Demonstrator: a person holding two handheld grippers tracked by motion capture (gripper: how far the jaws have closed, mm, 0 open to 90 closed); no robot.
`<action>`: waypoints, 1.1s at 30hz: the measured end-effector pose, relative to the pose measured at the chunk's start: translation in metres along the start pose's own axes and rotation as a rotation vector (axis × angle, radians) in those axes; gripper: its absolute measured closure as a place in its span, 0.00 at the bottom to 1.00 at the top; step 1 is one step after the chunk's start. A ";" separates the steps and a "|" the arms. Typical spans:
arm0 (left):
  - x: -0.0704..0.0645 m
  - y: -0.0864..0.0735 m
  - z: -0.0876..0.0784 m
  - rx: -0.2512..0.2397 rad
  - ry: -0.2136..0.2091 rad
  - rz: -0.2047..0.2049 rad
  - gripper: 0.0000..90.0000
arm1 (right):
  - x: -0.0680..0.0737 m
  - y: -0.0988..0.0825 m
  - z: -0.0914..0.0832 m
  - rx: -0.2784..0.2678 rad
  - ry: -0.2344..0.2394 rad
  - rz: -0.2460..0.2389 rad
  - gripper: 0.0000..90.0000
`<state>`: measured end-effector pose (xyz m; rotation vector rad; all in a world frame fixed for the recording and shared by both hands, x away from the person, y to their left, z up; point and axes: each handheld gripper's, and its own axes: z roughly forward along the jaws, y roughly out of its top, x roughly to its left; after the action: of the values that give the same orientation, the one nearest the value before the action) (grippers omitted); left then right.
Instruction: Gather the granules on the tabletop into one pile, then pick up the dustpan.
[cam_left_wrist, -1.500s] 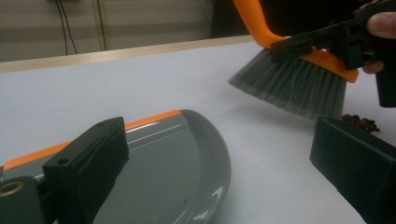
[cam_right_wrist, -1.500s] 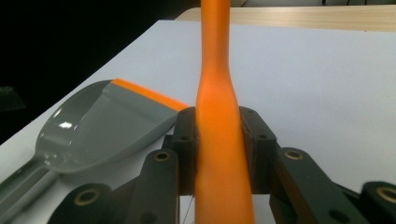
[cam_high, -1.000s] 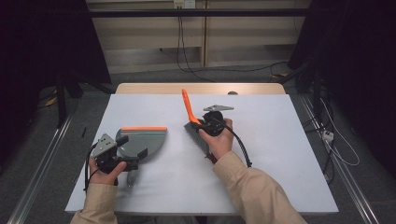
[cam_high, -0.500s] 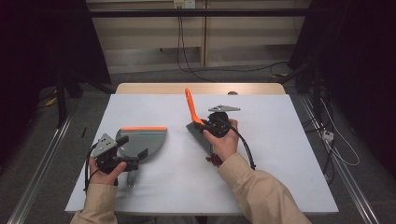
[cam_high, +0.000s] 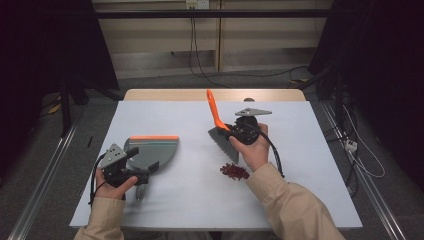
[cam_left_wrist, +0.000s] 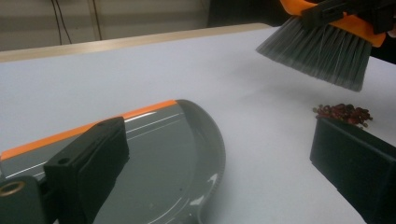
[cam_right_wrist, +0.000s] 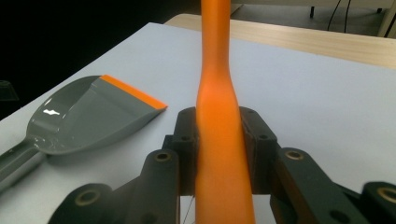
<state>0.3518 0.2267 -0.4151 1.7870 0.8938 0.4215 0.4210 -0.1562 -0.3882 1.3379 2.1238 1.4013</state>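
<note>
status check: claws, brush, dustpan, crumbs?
Right claw shut on brush, bristles off the table. Left claw at dustpan, jaws open, nothing clamped. Red crumbs loose between brush and pan. Path clear.

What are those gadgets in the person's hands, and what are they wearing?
Each hand carries a black two-jaw tool: the left gripper and the right gripper. Each has a grey three-cornered plate on top and trails a black cable. The jaws are blocky black plastic with round screw holes. Beige long sleeves cover both forearms.
</note>
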 end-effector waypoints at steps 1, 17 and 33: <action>0.000 0.000 0.000 0.010 -0.001 0.005 0.05 | -0.002 -0.001 -0.002 0.005 -0.002 -0.002 0.79; -0.007 -0.008 -0.002 0.100 0.023 0.006 0.07 | -0.030 -0.025 -0.041 0.062 -0.045 -0.001 0.79; -0.006 -0.020 -0.006 0.195 0.113 -0.019 0.13 | -0.039 -0.038 -0.068 0.081 -0.082 -0.017 0.79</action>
<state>0.3363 0.2303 -0.4303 1.9457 1.0603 0.4385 0.3777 -0.2314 -0.3954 1.3786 2.1540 1.2442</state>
